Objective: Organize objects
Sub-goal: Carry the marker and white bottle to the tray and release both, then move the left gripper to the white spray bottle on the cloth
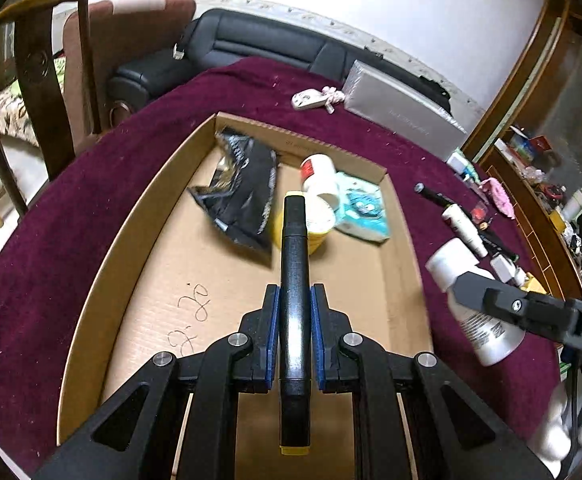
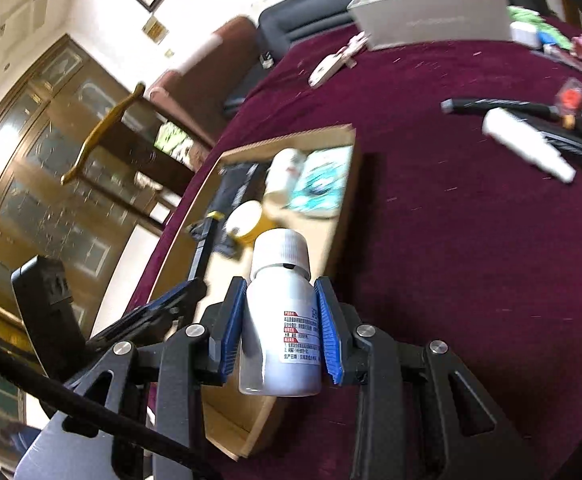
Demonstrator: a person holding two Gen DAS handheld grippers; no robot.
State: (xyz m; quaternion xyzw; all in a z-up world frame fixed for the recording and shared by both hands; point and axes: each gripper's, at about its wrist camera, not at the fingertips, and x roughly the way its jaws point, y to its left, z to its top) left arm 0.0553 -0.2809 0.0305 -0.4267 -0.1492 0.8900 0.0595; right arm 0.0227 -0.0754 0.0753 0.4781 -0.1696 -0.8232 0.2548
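My left gripper is shut on a black marker with yellow ends and holds it above the cardboard tray. The tray holds a black packet, a yellow tub, a white bottle and a teal tissue pack. My right gripper is shut on a white bottle with a ribbed cap, held over the tray's right edge. That bottle also shows in the left wrist view.
The table has a maroon cloth. To the right of the tray lie a black pen, a white tube and small items. A silver box and a white gadget lie at the far side. A wooden chair stands left.
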